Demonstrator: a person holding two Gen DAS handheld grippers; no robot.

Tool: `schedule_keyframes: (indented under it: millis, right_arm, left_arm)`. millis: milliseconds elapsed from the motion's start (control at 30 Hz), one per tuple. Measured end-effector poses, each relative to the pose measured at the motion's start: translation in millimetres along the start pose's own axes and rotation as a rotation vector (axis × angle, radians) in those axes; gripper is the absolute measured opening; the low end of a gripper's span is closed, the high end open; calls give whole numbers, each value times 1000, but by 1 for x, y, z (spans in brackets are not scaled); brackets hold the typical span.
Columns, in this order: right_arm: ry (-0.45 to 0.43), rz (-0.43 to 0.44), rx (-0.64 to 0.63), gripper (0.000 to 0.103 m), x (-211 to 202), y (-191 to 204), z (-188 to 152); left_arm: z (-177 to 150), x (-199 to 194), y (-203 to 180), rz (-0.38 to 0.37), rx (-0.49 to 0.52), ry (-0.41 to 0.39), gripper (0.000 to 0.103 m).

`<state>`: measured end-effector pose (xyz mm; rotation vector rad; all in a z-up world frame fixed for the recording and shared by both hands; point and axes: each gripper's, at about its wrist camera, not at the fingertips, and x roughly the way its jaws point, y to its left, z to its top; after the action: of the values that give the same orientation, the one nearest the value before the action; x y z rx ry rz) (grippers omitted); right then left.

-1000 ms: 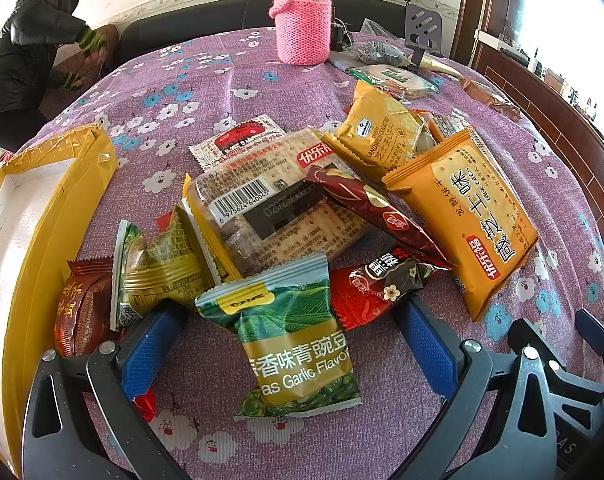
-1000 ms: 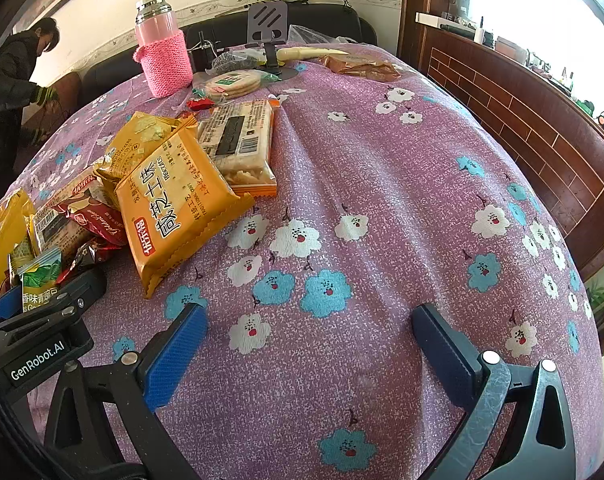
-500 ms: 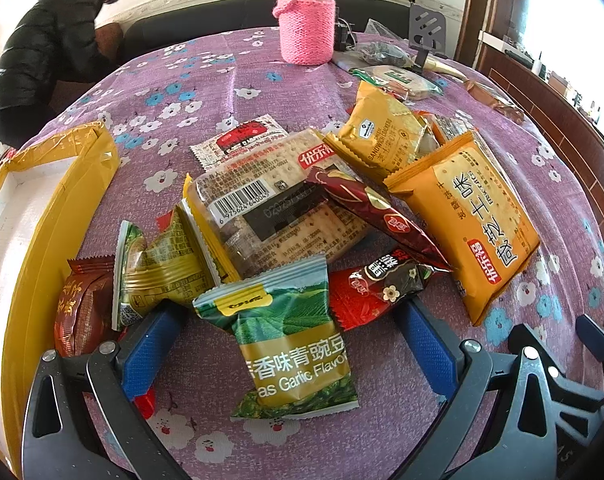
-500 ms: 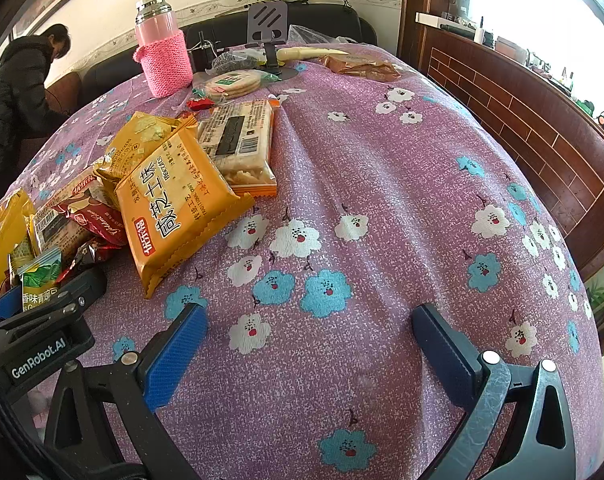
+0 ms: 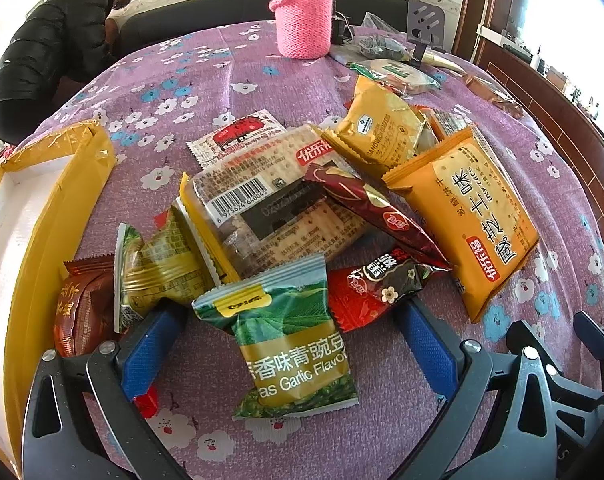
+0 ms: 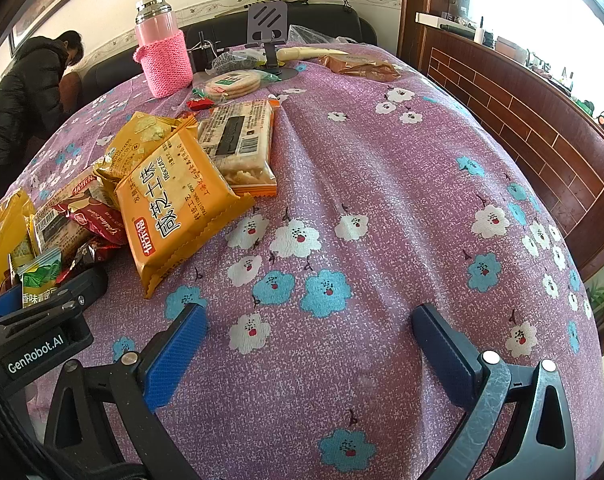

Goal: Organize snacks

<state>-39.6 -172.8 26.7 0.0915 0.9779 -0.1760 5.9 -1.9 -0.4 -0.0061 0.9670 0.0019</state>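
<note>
Left claw (image 5: 289, 336) wide open, jaws straddling green garlic-pea packet (image 5: 289, 340) at near edge of snack pile; blue pads either side of packet, no visible contact yet. Same straddle as a second ago: packet slightly lower in left wrist view, claw barely advanced, nothing lifted. Pile unchanged: clear cracker pack (image 5: 269, 208) under dark red wafer stick (image 5: 366, 212), orange biscuit bag (image 5: 474, 216) to the right, red packet (image 5: 374, 288) just beside right jaw, green-gold packet (image 5: 157, 268) and brown packet (image 5: 81, 308) by left jaw. Yellow box (image 5: 53, 200) open at far left, touching brown packet; likely the destination, judged from task only.

Right claw (image 6: 308, 334) also open, holding nothing, hovering over bare flowered cloth of worktop (image 6: 382, 200), well apart from pile. No shift there across the last second.

Only real change in background: person in black jacket (image 5: 53, 48) bent further toward sofa. No bearing on task.

Reading: sorting not begun, or stalled at pre-grasp. Next step probably a close on the pea packet; risk of pinching red packet edge along with it.
</note>
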Motion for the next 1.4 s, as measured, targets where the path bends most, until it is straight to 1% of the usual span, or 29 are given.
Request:
schedule_keyframes:
  millis: [400, 600, 667, 733, 767, 800, 833, 867, 900, 933, 1033, 1067, 1100, 1167, 1233, 1267, 1333, 1400]
  right_arm:
    - [0, 0, 0, 103, 0, 0, 0]
    - [0, 2, -1, 103, 1, 0, -1]
    - [0, 20, 0, 103, 1, -2, -1]
    - [-1, 45, -1, 103, -5, -7, -4]
    - [9, 43, -6, 103, -4, -5, -2]
    - [22, 40, -20, 103, -5, -4, -2]
    - [39, 31, -38, 103, -4, -3, -3]
    - [52, 31, -38, 103, -3, -3, -2]
    - [61, 32, -37, 103, -3, -3, -1]
    - [65, 33, -42, 103, -3, -2, -1]
    - [74, 37, -55, 103, -3, -2, 1]
    - [74, 39, -57, 103, -2, -2, 1]
    - [75, 43, -63, 103, -3, -2, 1]
    - [91, 54, -78, 102, -3, -3, 2]
    - [81, 59, -79, 98, -8, -6, 1]
    - [68, 66, -66, 97, -11, -9, 1]
    - [40, 90, -35, 97, -20, -15, 0]
    - [22, 100, -20, 97, -24, -19, 2]
  left_arm:
    - [0, 0, -1, 2, 2, 2, 103]
    - [-7, -6, 0, -28, 50, 25, 103]
    - [-10, -9, 1, -47, 68, 35, 103]
    - [-15, -14, 0, -85, 109, 60, 103]
    - [-18, -18, 0, -116, 126, 75, 103]
    - [-20, -22, -1, -152, 136, 82, 101]
    - [-23, -28, 0, -205, 143, 88, 94]
    - [-25, -35, 0, -258, 153, 93, 89]
    - [-27, -42, 1, -297, 162, 94, 83]
    - [-29, -52, 2, -342, 176, 79, 80]
    - [-31, -80, 8, -407, 207, 8, 81]
    - [-30, -88, 12, -440, 213, -2, 81]
    - [-29, -95, 15, -491, 222, -3, 81]
    - [-27, -101, 20, -549, 234, 7, 81]
    - [-25, -102, 23, -590, 255, 26, 81]
    - [-24, -101, 22, -593, 262, 33, 81]
    - [-20, -94, 21, -593, 277, 58, 81]
    - [-17, -85, 19, -622, 285, 86, 80]
